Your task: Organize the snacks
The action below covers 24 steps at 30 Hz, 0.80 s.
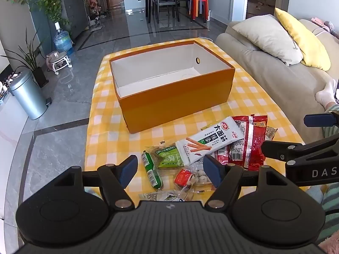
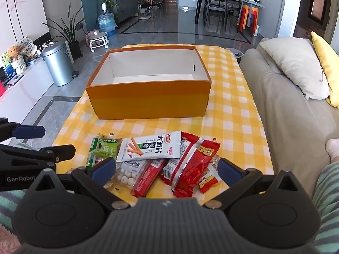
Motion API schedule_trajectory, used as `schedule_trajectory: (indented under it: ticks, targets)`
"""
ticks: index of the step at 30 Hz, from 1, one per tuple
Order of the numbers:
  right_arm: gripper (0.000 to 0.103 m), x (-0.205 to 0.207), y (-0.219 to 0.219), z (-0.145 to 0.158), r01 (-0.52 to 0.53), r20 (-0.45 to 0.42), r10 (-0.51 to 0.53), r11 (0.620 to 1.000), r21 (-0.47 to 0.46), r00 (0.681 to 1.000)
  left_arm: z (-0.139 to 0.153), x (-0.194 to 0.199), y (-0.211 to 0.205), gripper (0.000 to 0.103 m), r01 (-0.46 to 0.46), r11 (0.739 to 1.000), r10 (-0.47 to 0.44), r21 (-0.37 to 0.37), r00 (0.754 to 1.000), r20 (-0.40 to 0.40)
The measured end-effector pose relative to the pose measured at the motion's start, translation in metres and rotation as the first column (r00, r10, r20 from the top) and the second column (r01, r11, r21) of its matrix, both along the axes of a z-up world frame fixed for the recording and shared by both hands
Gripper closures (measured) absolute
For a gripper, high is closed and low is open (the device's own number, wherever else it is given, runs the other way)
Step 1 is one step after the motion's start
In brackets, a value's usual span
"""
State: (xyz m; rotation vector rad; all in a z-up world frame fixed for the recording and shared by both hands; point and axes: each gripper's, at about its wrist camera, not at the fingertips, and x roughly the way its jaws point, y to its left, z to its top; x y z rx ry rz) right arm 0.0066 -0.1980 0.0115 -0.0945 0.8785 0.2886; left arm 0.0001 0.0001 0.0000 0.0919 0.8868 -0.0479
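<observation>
Start of sorting, nothing boxed yet: both left hand-held gripper (image 1: pixel 170 170) and right hand-held gripper (image 2: pixel 166 168) wide open, empty, over heaped foil snack packets (image 2: pixel 161 160) on yellow-checked table (image 2: pixel 231 114); next, closing on one for empty orange cardboard box (image 2: pixel 148 97) at twelve o'clock.

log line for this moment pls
left gripper: open, over snacks | right gripper: open, over snacks | box: empty | stage: nothing picked yet
</observation>
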Motion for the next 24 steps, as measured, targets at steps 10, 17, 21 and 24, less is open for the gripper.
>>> schedule_trajectory:
  ticks: [10, 17, 21, 24]
  targets:
    - [0.004, -0.0002, -0.0003, -0.0011, 0.000, -0.005, 0.000, 1.000, 0.001, 1.000, 0.0023, 0.0017, -0.0005, 0.020, 0.006, 1.000, -0.006, -0.006, 1.000, -0.006]
    - [0.004, -0.0015, -0.0016, -0.0007, 0.001, -0.005, -0.001, 1.000, 0.000, 1.000, -0.0003, -0.0025, 0.0011, 0.020, -0.002, 1.000, 0.002, -0.001, 1.000, -0.007]
    - [0.004, -0.0014, -0.0018, -0.0007, 0.002, -0.006, -0.002, 1.000, 0.001, 1.000, -0.0043, -0.0034, 0.0013, 0.020, -0.008, 1.000, 0.008, -0.002, 1.000, -0.009]
    - [0.004, -0.0016, -0.0003, -0.0027, 0.003, -0.008, -0.003, 1.000, -0.001, 1.000, -0.0049, -0.0033, 0.0015, 0.020, -0.008, 1.000, 0.008, -0.002, 1.000, -0.011]
